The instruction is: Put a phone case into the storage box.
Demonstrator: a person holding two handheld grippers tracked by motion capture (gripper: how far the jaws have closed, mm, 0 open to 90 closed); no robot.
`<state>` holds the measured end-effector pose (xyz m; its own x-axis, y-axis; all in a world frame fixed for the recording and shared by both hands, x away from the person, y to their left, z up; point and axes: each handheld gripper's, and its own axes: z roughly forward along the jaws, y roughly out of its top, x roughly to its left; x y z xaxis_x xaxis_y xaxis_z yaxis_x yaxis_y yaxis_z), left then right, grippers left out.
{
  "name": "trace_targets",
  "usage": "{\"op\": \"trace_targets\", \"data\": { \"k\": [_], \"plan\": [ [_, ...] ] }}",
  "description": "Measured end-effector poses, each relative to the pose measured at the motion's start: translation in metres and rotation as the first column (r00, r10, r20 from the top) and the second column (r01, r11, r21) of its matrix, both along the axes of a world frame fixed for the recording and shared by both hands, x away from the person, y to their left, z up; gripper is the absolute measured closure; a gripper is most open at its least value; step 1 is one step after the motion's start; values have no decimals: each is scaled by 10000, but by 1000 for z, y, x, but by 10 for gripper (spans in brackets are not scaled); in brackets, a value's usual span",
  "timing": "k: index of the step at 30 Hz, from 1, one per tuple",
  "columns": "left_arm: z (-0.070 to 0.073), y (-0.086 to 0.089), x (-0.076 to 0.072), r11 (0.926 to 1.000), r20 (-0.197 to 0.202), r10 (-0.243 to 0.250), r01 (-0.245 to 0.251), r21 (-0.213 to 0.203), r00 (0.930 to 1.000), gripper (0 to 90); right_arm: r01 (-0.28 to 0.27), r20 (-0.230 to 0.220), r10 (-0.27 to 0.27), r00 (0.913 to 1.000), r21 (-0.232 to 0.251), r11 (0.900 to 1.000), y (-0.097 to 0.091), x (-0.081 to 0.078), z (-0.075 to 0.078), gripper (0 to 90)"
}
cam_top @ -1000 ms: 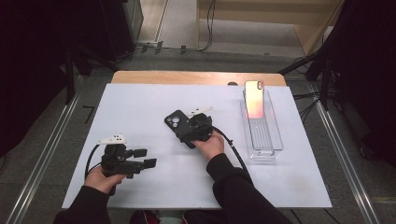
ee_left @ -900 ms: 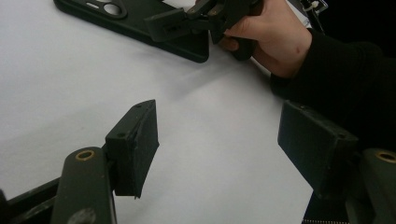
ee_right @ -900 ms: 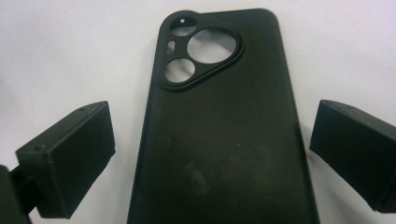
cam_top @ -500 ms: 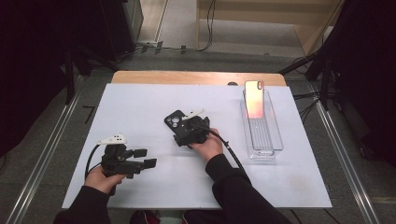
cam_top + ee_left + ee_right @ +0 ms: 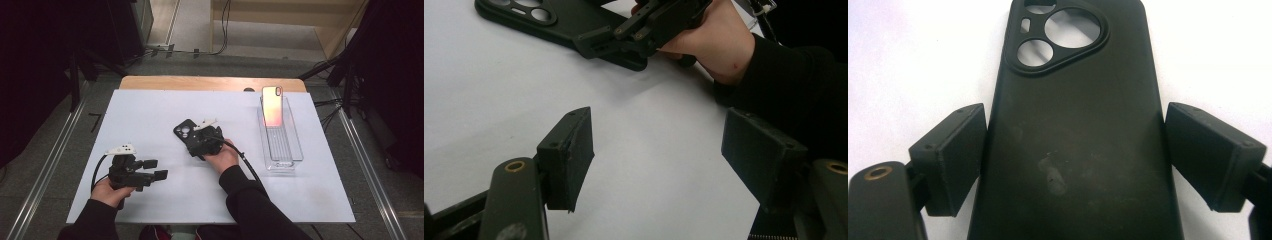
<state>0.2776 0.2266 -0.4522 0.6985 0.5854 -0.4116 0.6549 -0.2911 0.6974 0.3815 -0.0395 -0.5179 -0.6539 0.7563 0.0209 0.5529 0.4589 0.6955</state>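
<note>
A black phone case (image 5: 1073, 125) lies back-up on the white table (image 5: 150, 115), camera cutout at its far end; it is also in the high view (image 5: 183, 131) and the left gripper view (image 5: 574, 22). My right gripper (image 5: 1075, 160) straddles its lower half. The jaws have just been closing, and the pads (image 5: 955, 155) now sit against both long edges. From above, the right gripper (image 5: 194, 142) is at the table's middle, a hand behind it. My left gripper (image 5: 156, 169) rests at the near left, open, with nothing between its jaws (image 5: 656, 155).
A clear plastic tray (image 5: 299, 150) stands at the right of the table, with a phone (image 5: 272, 105) leaning upright at its far end. A wooden strip (image 5: 210, 83) runs along the table's far edge. Cables trail from both grippers.
The right hand and its gripper have edged slightly toward the near side over the case. The left hand has stayed put.
</note>
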Motion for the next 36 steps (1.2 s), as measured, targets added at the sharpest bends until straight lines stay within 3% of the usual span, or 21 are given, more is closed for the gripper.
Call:
{"op": "trace_targets", "data": {
  "k": [9,15,25,36],
  "plan": [
    [-1,1,1,10000,-2,75,-75,-19,10000,290,86,-163,-82,9998,233,9997,-3,1,2,129],
    [0,1,1,9998,-15,196,-196,-88,9998,289,175,-461,-135,9988,880,9960,-11,5,7,131],
    [2,-2,1,9998,-128,159,-160,-115,9998,266,122,-309,-83,9995,1303,9914,-25,-3,31,132],
    [8,-2,3,9976,-606,287,-324,-610,9977,241,-219,-350,289,9990,1860,9823,-54,-25,65,131]
  ]
}}
